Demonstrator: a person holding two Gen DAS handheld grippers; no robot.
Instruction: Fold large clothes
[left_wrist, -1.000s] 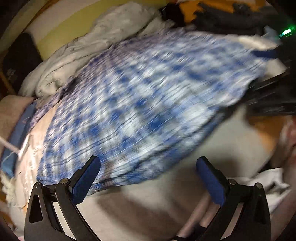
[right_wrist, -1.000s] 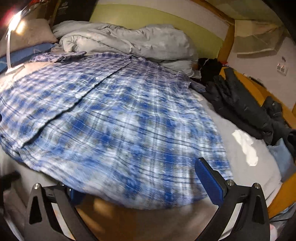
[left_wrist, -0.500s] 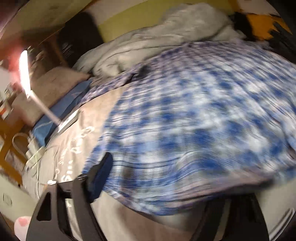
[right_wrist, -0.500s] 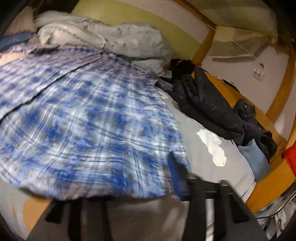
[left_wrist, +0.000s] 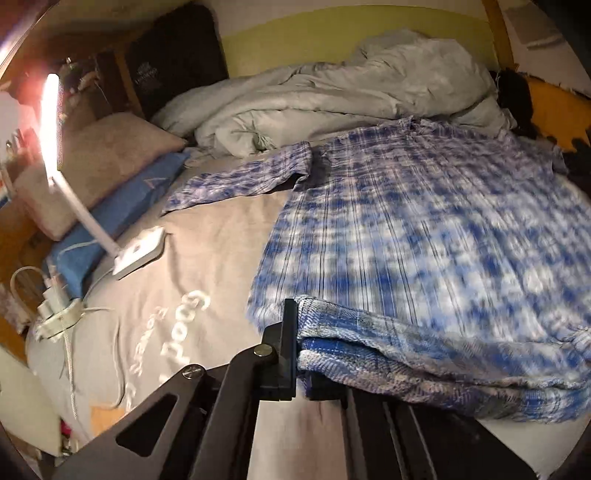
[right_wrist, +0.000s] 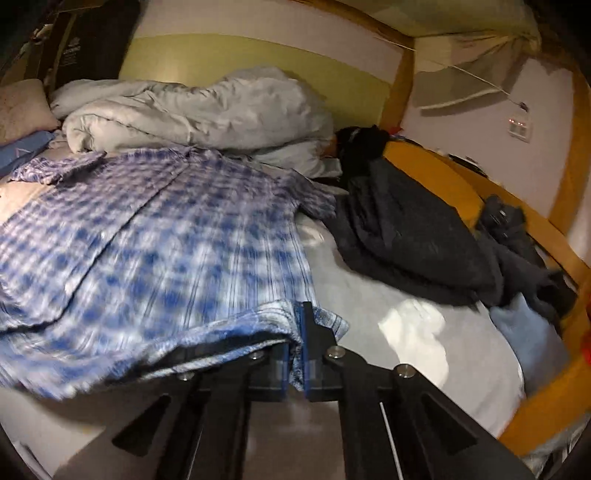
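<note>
A large blue and white plaid shirt (left_wrist: 424, 236) lies spread on the bed, front up, one sleeve (left_wrist: 243, 177) stretched toward the pillows. My left gripper (left_wrist: 300, 347) is shut on the shirt's near left hem corner, and the cloth drapes over its right finger. In the right wrist view the same shirt (right_wrist: 147, 236) fills the left half, and my right gripper (right_wrist: 295, 343) is shut on the near right hem corner, with fabric pinched between the blue pads. Both corners are lifted off the sheet.
A rumpled grey duvet (left_wrist: 332, 96) lies along the headboard. A lit white lamp (left_wrist: 136, 251), pillows (left_wrist: 99, 162) and cables sit at the left. Dark clothes (right_wrist: 413, 236) and a light blue garment (right_wrist: 532, 332) lie on the bed's right side beside the wooden rail (right_wrist: 554, 387).
Both grippers went from wide open over the shirt's near hem to shut on its corners. Each has risen with the cloth, and the left view has swung left toward the lamp.
</note>
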